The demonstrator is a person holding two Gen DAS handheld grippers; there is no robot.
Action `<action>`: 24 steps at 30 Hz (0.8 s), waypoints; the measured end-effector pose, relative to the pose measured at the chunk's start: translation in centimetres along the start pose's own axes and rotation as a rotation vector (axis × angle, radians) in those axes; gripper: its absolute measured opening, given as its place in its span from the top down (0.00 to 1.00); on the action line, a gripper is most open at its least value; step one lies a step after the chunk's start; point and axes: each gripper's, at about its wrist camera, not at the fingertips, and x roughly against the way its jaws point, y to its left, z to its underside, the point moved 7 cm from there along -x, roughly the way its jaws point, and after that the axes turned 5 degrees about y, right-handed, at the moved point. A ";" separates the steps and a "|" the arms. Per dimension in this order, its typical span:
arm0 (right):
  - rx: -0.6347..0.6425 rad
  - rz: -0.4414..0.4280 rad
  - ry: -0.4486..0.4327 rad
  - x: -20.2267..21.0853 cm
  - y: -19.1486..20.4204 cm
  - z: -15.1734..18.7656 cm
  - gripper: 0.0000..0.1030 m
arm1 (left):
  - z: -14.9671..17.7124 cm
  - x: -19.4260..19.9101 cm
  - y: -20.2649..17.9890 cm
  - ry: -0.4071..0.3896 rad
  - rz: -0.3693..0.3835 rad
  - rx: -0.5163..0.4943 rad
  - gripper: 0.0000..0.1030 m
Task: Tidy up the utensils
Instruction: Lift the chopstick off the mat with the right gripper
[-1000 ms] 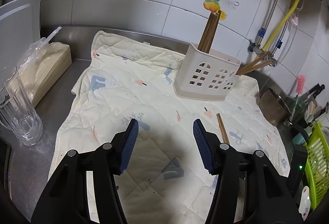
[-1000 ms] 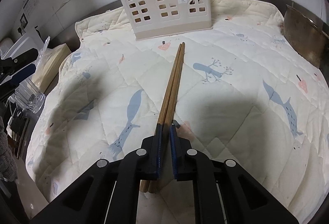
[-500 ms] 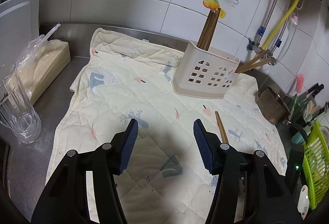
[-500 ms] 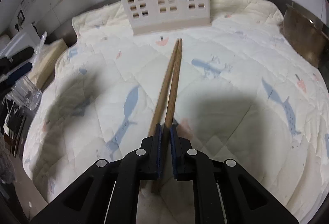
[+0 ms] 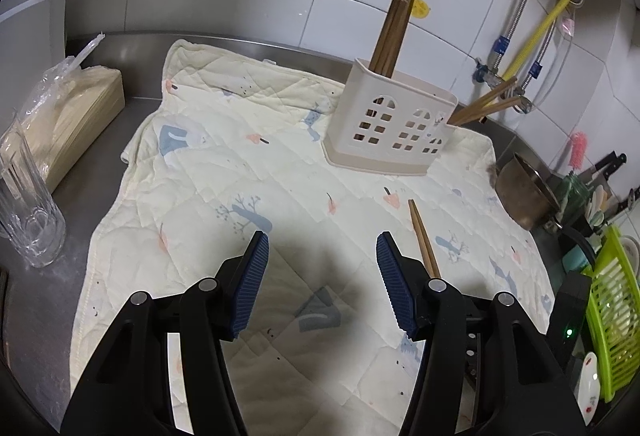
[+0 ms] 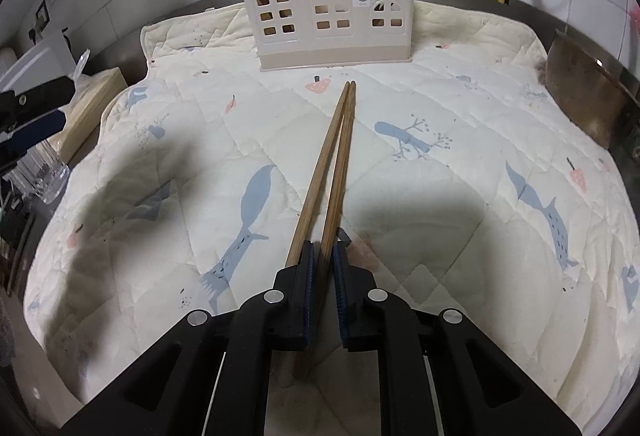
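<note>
The right tongs (image 6: 323, 256) are clamped on a pair of wooden chopsticks (image 6: 334, 156), their jaws having just eased slightly, tips pointing toward the cream holder (image 6: 324, 24) standing on the quilted cloth (image 6: 460, 220). More chopsticks stand in the holder's two end compartments. The left tongs (image 5: 320, 256) hang apart, empty, over the cloth.

Steel counter (image 5: 100, 188) carries quilted printed cloth (image 5: 248, 172), glass mug (image 5: 28, 212) and bagged stack (image 5: 68, 112) at left, brass pot (image 5: 524, 196) at right, green rack (image 5: 612, 316).
</note>
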 end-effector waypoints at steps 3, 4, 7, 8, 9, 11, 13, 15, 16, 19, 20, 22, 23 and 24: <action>0.018 0.017 -0.009 0.1 0.0 0.1 0.90 | 0.2 -0.1 -0.3 0.007 0.007 0.000 0.45; 0.022 0.019 -0.012 0.1 0.0 0.1 0.91 | 0.3 -0.1 -0.4 0.008 0.007 -0.003 0.45; 0.012 0.008 -0.019 0.2 -0.1 0.1 0.91 | 0.6 -0.1 -0.5 0.014 0.005 -0.010 0.45; 0.002 -0.005 -0.024 0.3 -0.3 0.1 0.92 | 0.7 -0.2 -0.6 0.017 0.006 -0.010 0.45; 0.001 -0.010 -0.026 0.4 -0.3 0.2 0.92 | 0.9 -0.3 -0.6 0.023 0.008 -0.009 0.45; 0.000 -0.017 -0.030 0.7 -0.4 0.2 0.93 | 1.2 -0.5 -0.8 0.035 0.017 -0.009 0.45; 0.005 -0.020 -0.042 1.3 -0.6 0.2 0.93 | 1.6 -0.7 -1.2 0.044 0.019 -0.018 0.45; 0.009 -0.025 -0.051 1.8 -0.9 0.3 0.93 | 2.1 -1.0 -1.8 0.057 0.030 -0.030 0.45; 0.010 -0.026 -0.055 2.0 -1.1 0.3 0.93 | 2.2 -1.1 -2.1 0.062 0.034 -0.035 0.45; 0.016 -0.030 -0.091 3.5 -1.8 0.1 0.93 | 3.0 -1.5 -3.2 0.079 0.046 -0.060 0.45; 0.016 -0.032 -0.100 3.8 -1.9 0.0 0.94 | 3.3 -1.7 -3.6 0.087 0.052 -0.070 0.45; 0.017 -0.034 -0.120 4.7 -2.3 -0.1 0.94 | 4.1 -2.1 -4.7 0.106 0.065 -0.089 0.45; 0.018 -0.040 -0.134 5.2 -2.5 -0.2 0.94 | 4.5 -2.4 -5.2 0.115 0.073 -0.098 0.45; 0.018 -0.044 -0.145 5.6 -2.7 -0.4 0.94 | 4.8 -2.6 -5.5 0.124 0.079 -0.105 0.45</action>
